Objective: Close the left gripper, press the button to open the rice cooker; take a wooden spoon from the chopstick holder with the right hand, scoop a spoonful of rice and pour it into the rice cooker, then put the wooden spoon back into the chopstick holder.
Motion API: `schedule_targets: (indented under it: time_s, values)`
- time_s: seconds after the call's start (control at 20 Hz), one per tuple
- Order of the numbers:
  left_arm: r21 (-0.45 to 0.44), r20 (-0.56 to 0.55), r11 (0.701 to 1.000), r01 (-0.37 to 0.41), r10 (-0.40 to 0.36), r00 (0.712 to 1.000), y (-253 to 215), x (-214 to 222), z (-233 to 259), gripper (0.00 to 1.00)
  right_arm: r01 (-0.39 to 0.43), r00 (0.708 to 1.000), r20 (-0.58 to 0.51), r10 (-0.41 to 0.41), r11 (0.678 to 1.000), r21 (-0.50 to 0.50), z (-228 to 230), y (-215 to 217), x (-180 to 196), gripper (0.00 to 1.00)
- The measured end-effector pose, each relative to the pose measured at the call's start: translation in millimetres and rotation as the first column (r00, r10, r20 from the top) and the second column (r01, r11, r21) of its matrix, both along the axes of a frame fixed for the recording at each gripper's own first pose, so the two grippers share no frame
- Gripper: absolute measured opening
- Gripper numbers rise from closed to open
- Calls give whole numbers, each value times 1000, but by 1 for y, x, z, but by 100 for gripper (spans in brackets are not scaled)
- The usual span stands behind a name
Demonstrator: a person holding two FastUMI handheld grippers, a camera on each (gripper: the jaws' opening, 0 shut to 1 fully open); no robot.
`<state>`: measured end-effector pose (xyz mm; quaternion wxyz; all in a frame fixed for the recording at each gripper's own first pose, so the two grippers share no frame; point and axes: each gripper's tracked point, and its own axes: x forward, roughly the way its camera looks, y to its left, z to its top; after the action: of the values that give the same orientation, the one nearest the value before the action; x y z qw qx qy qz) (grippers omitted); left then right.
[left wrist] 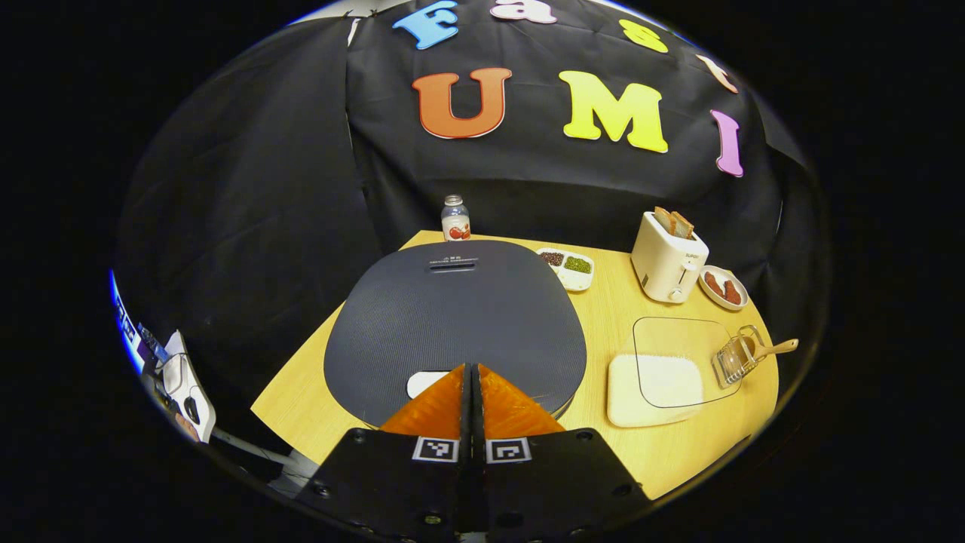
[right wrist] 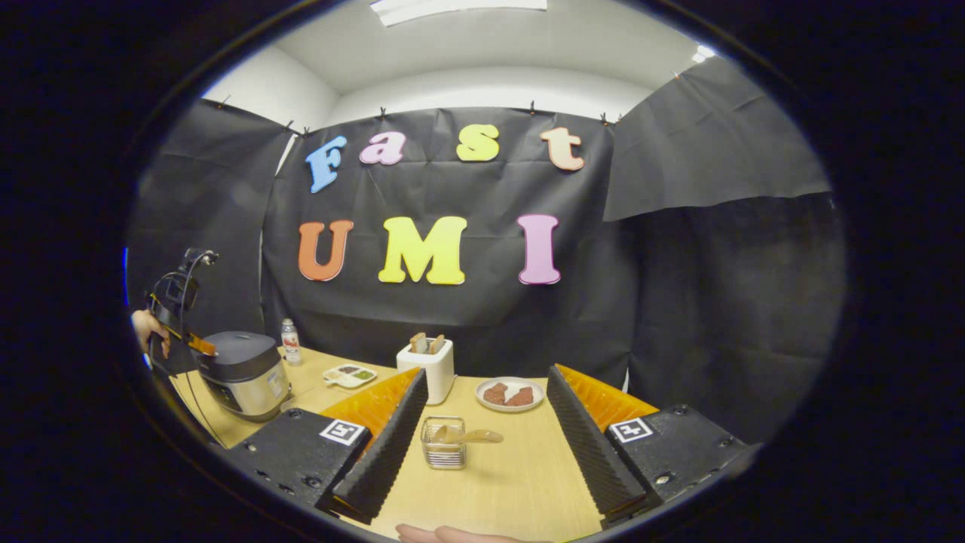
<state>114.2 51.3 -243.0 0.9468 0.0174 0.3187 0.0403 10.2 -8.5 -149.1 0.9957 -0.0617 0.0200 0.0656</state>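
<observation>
Tabletop (right wrist: 513, 467): wooden spoon (right wrist: 466, 435) leaning rightward in chopstick holder (right wrist: 443, 445) (right hand-held gripper (right wrist: 486, 441) spread)

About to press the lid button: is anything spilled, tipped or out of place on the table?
Nothing stands out. The rice cooker is closed, the wooden spoon sits in the chopstick holder, and the toaster stands upright. No spills on the table.

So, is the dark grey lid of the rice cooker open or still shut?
Shut. The dark grey lid lies flat on the rice cooker; the left gripper, fingers together, hovers at its white button.
</observation>
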Motion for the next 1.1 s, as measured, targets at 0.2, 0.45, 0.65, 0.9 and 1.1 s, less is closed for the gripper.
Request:
schedule_targets:
  time_s: [0.2,0.45,0.65,0.9,1.1]
  values:
    - [-8,11,1000,-21,21,1000,1,0,3,0,-17,999,-32,16,1000,-24,-9,5,-4,99]
    - [-6,231,1000,-20,21,973,0,-15,47,11,3,998,-66,-3,1000,-8,-23,-4,2,100]
    - [24,417,1000,-3,-7,909,-13,-51,100,68,9,998,-69,-7,1000,26,-31,-5,14,99]
    - [70,565,996,-47,-1,825,-9,-96,145,92,11,992,-124,-6,999,48,-66,2,27,100]
    - [43,591,999,-18,-11,807,-18,-132,148,97,16,991,-134,-7,998,60,-85,1,46,100]
